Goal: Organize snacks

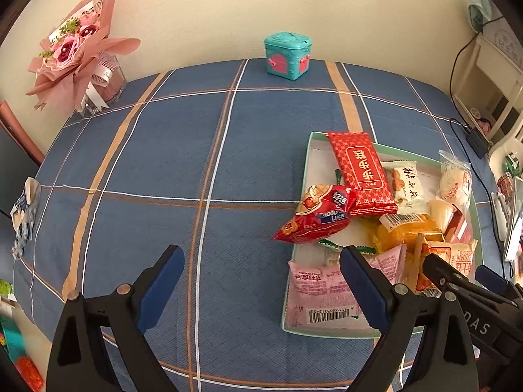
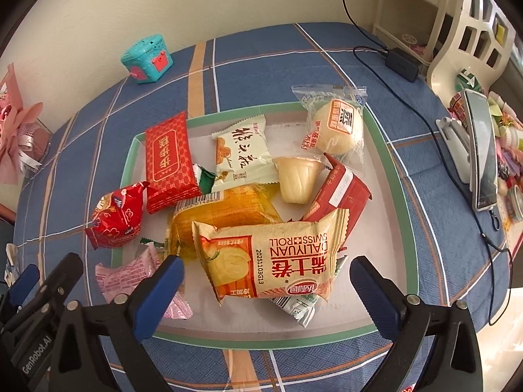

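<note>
A green-rimmed white tray on the blue plaid tablecloth holds several snacks. My right gripper is open over its near end, fingers either side of a Swiss roll packet without touching it. Around it lie an orange packet, a red carton, a jelly cup, a bagged bun, a white packet and a red packet. A red pouch and a pink packet overhang the tray's left rim. My left gripper is open above the cloth beside that rim.
A teal toy box stands by the back wall, a pink bouquet at the back left. On the right are a phone on a stand, a black adapter with cable and a white shelf. A crumpled wrapper lies at the left edge.
</note>
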{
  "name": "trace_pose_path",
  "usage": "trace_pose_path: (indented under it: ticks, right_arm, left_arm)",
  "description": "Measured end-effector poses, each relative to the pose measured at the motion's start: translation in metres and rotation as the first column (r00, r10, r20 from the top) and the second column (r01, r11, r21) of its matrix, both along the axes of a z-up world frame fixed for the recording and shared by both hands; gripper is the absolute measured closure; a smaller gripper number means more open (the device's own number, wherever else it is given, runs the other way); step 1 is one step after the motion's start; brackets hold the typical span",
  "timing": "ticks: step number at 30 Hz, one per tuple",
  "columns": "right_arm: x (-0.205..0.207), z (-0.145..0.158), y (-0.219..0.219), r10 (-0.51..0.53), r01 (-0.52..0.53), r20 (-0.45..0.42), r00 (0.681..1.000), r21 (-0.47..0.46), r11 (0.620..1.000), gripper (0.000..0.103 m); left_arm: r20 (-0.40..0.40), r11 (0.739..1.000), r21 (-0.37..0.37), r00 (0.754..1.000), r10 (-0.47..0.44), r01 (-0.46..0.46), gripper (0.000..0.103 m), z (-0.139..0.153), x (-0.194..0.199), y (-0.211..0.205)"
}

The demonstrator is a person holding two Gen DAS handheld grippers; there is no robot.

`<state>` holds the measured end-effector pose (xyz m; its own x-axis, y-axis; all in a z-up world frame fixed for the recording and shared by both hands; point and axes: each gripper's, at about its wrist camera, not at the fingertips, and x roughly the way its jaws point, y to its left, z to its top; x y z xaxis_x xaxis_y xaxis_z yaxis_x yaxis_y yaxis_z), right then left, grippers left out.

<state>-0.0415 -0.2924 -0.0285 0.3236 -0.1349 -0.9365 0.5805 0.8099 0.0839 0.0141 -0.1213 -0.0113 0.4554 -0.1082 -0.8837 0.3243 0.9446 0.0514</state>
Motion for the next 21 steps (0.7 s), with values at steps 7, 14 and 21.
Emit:
trace_pose_path:
  ticks: [7, 14, 21]
  right_arm:
    - [0.0009, 0.0027, -0.0014, -0.004, 0.004, 0.019, 1.0, -0.004, 1.0, 0.0]
    - [0.0007, 0.005, 0.0, -0.008, 0.008, 0.022, 1.0, -0.016, 1.0, 0.0]
    - [-0.0024, 0.0077, 0.0007, -0.018, 0.019, 0.027, 0.999, -0.028, 0.999, 0.0]
  left_arm:
    - [-0.006, 1.0, 0.027, 1.0, 0.012, -0.012, 0.007, -0.0042, 0.0028, -0.0026]
    - [0.028, 0.997, 0.075, 0.999, 0.031, -0.033, 0.007, -0.004, 0.0019, -0.0031]
    - [0.038, 0.996, 0.078, 0.998, 0.041, -0.044, 0.007, -0.0068, 0.0042, 0.0013]
